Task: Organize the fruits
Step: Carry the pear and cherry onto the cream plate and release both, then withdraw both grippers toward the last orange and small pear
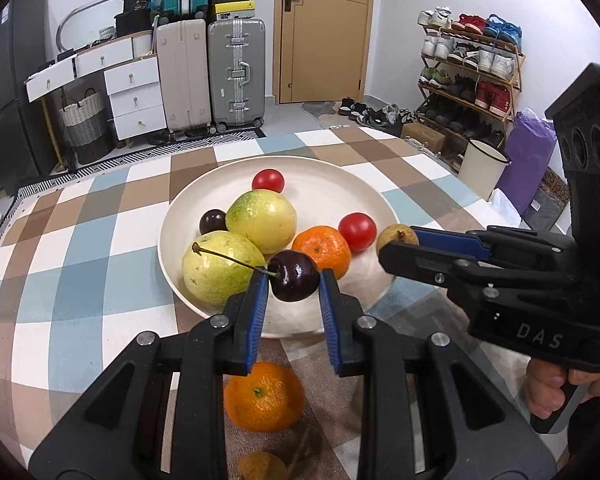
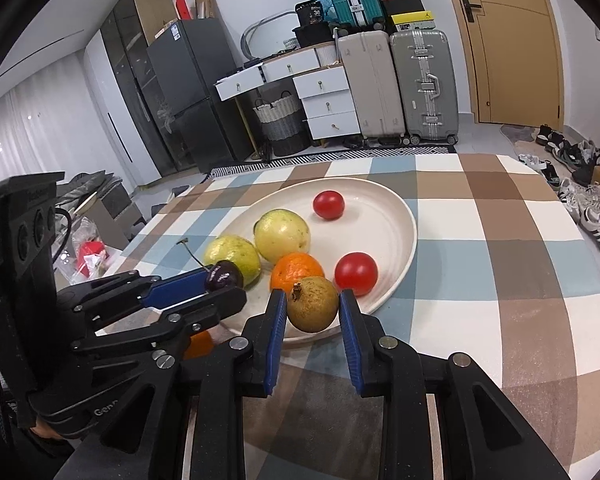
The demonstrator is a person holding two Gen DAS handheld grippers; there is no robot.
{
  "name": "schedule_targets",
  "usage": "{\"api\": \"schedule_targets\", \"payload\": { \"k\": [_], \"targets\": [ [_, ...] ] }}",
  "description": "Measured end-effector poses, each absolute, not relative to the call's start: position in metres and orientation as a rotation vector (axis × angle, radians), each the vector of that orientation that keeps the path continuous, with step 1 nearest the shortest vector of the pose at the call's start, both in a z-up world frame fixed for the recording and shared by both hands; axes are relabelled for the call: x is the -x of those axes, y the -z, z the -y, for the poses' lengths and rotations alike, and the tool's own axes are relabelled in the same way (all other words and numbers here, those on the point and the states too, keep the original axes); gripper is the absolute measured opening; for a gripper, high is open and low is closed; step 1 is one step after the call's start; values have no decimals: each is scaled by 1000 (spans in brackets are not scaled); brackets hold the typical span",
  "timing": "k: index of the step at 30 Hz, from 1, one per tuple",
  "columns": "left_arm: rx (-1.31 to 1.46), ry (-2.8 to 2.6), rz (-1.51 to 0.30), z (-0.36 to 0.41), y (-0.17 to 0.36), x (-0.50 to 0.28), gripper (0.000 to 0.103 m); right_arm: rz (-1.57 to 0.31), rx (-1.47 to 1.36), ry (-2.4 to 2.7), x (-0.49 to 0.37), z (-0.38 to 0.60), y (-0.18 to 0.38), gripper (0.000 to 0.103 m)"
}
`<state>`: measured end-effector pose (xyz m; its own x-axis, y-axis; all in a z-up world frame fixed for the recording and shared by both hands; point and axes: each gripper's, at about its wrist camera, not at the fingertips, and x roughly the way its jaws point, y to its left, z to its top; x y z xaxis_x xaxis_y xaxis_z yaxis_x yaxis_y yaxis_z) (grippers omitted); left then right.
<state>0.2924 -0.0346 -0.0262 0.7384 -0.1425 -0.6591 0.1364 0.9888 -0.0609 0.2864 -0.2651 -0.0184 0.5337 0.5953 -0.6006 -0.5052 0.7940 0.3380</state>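
Note:
A cream plate [image 1: 340,184] [image 2: 392,216] on the checked tablecloth holds two green-yellow guavas [image 1: 262,218] [image 2: 283,235], an orange [image 1: 324,249] [image 2: 296,270], two red tomatoes [image 1: 357,231] [image 2: 356,273] and a dark cherry [image 1: 213,221]. My left gripper [image 1: 293,280] [image 2: 224,286] is shut on a dark stemmed cherry [image 1: 293,275] [image 2: 223,275] over the plate's near rim. My right gripper [image 2: 313,302] [image 1: 398,242] is shut on a small brown-yellow fruit [image 2: 313,308] [image 1: 396,236] at the plate's right edge.
A second orange [image 1: 264,396] and a small brownish fruit [image 1: 262,466] lie on the cloth [image 2: 500,280] in front of the plate. Beyond the table stand suitcases [image 1: 212,76], white drawers, a door and a shoe rack [image 1: 472,76].

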Motion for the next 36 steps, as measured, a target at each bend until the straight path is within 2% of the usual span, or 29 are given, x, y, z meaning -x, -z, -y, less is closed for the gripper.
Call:
{"api": "schedule_targets", "payload": {
  "k": [7,10,12,14,16,17,18,19,21,25,36],
  "targets": [
    [36,155,-748,30,29,-294,23,-767,-152,-656,-295,269,22,28],
    [59,166,-745,26,24,-291,25,-744,-151,-660,-292,270,18,38],
    [66,163,-746,24,21,-287,35,-728,-144,-655,-289,271,16,42],
    [71,141,-738,18,17,-283,58,-727,-133,-645,-287,271,14,50],
    [88,118,-721,10,13,-276,72,-739,-116,-633,-287,272,14,52],
    [95,109,-716,6,12,-273,75,-739,-111,-631,-286,272,13,55],
    [103,94,-712,1,11,-270,81,-737,-111,-630,-284,272,11,63],
    [108,83,-707,-3,9,-266,82,-729,-116,-634,-283,273,8,70],
    [126,77,-701,-13,7,-258,84,-707,-125,-631,-277,276,3,91],
    [152,55,-671,-30,2,-237,103,-676,-129,-642,-268,278,-4,100],
    [152,8,-681,-44,10,-188,103,-691,-85,-692,-248,258,-5,102]
  ]
}}
